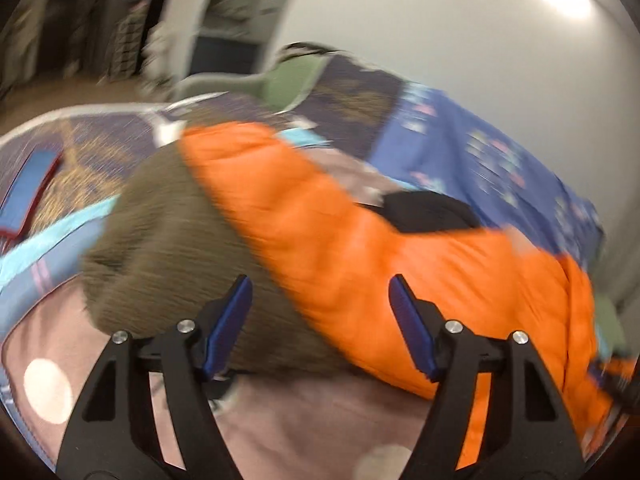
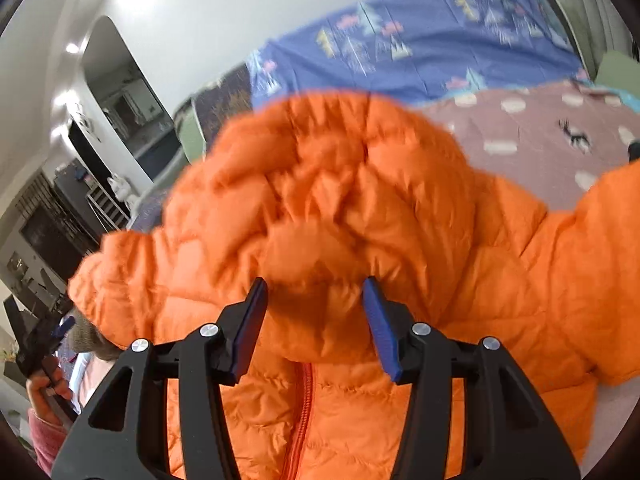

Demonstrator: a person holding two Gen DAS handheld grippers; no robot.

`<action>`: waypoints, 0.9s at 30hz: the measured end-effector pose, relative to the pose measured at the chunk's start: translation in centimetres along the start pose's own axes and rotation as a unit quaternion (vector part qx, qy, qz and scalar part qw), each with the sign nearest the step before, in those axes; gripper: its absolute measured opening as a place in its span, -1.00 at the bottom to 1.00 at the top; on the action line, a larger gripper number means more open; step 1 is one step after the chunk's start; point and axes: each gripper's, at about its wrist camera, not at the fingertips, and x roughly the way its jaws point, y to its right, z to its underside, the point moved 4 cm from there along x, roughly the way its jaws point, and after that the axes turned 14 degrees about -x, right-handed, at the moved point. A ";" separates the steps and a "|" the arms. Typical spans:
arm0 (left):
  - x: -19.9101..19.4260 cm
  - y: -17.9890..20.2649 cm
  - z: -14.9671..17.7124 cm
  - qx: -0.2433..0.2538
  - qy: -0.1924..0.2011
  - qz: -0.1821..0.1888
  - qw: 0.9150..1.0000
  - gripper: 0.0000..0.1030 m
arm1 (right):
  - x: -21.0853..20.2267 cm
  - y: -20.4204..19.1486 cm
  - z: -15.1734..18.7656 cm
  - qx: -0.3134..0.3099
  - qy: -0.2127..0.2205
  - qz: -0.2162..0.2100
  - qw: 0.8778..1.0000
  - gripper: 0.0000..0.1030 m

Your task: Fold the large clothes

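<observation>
1. Blue pads line the black fingers of the left gripper (image 1: 320,320), which stand spread wide with nothing pinched; below the gap lie a brown fuzzy cloth (image 1: 168,236) and the edge of an orange puffer jacket (image 1: 360,248).
2. The left wrist view is smeared by motion, so fine detail is lost.
3. The right gripper (image 2: 316,316) has its fingers parted to a middling width over the jacket's (image 2: 344,200) bunched hood; whether the pads press the fabric cannot be told.
4. The jacket lies on a bed, front up, its zip (image 2: 302,408) running down towards the camera in the right wrist view, one sleeve (image 2: 600,248) reaching out to the right.
5. Under it is a dusty pink cover (image 2: 540,128) with pale dots and a small deer figure.
6. Beyond that lies a blue sheet (image 2: 420,40) printed with trees, against a white wall (image 2: 240,0).
7. At the lower left of the right wrist view, a hand (image 2: 42,396) in a pink sleeve holds the other gripper.
</observation>
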 end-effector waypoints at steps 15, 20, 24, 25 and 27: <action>3.9 0.2 -5.1 0.018 0.027 -0.034 0.999 -0.95 | 0.4 -2.8 3.0 -0.011 -0.008 0.025 1.000 0.02; 0.2 6.4 -5.1 0.051 0.044 0.052 0.996 -0.96 | 0.6 -2.3 3.0 0.005 -0.001 0.014 1.000 0.05; -4.0 15.8 -2.6 0.126 0.052 0.148 0.980 -0.96 | 0.5 -2.1 3.1 0.013 0.003 0.005 1.000 0.05; -5.3 18.4 -1.6 0.144 0.050 0.176 0.973 -0.96 | 0.4 -1.9 3.1 0.017 0.005 0.000 1.000 0.05; -7.6 23.3 0.7 0.180 0.046 0.230 0.955 -0.95 | 0.3 -1.7 3.1 0.024 0.006 -0.009 1.000 0.05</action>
